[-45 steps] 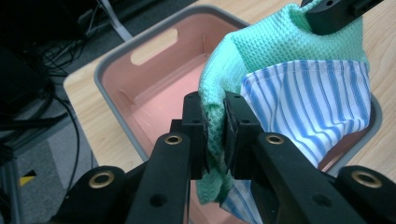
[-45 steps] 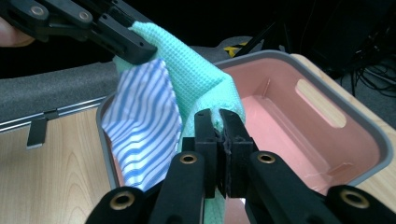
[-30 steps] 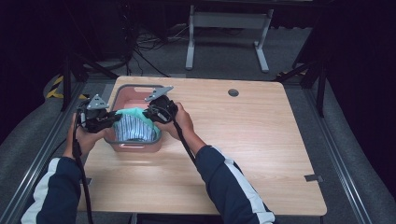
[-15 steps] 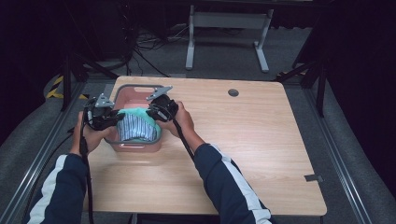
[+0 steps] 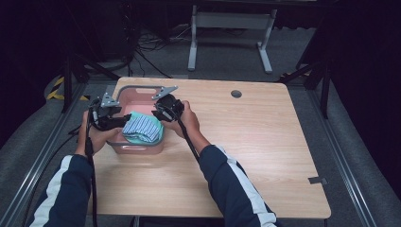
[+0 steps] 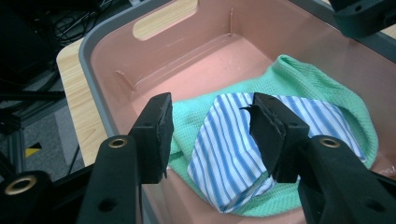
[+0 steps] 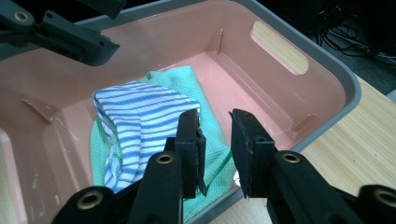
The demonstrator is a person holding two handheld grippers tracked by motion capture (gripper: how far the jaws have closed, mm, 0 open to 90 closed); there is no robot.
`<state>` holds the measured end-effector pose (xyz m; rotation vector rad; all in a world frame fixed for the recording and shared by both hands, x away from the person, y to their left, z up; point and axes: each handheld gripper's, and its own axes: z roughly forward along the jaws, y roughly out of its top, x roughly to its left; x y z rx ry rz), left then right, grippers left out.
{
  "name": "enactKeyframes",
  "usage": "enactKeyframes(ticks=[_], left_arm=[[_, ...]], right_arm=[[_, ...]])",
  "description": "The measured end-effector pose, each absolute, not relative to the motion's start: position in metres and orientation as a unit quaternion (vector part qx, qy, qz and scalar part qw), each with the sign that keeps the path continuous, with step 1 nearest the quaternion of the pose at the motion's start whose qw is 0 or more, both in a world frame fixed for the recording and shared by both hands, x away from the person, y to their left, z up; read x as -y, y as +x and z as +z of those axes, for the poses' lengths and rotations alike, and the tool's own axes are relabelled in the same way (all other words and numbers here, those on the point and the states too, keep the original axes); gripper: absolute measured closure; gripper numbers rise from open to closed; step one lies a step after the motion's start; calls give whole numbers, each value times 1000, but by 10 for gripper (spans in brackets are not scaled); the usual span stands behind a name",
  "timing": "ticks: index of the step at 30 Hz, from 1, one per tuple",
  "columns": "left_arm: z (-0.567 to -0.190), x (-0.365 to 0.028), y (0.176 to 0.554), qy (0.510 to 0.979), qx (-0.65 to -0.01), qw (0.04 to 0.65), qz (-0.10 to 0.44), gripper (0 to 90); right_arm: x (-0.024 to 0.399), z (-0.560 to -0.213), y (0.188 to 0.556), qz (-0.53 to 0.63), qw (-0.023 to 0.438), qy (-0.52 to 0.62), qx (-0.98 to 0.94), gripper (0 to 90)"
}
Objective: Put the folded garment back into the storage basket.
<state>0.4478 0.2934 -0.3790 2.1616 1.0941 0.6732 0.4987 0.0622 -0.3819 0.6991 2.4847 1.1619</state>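
Note:
A pink bin (image 5: 137, 147) with a grey rim stands at the table's left. In it a folded blue-and-white striped cloth (image 5: 142, 126) lies on a green cloth (image 5: 153, 138). My left gripper (image 5: 124, 119) hangs over the bin's left side, and my right gripper (image 5: 158, 113) over its right side. In the left gripper view my gripper (image 6: 210, 135) is wide open, just above the striped cloth (image 6: 224, 140) and green cloth (image 6: 317, 88). In the right gripper view my gripper (image 7: 215, 135) is open by a narrow gap, one jaw touching the striped cloth (image 7: 135, 112). Nothing is clamped.
The wooden table (image 5: 246, 142) stretches bare to the right of the bin, with a round cable hole (image 5: 236, 93) near its far edge. A metal stand (image 5: 227, 28) and cables sit on the floor behind. Metal rails (image 5: 38, 161) run along the table's left.
My left gripper has shifted a little right toward the cloths. The cloth bundle sits lower in the bin, striped side up. The right hand has barely moved.

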Motion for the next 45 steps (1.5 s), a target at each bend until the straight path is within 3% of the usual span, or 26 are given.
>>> enactKeyframes(ticks=[12, 23, 45], left_arm=[[-366, -276, 433, 822, -383, 330, 262, 454], [-358, -254, 411, 817, -357, 371, 259, 412], [-361, -191, 363, 839, -288, 386, 254, 285]], right_arm=[[-43, -373, 486, 404, 166, 233, -869, 630], [-18, -363, 466, 401, 175, 213, -874, 617], [65, -362, 427, 376, 193, 209, -882, 565]])
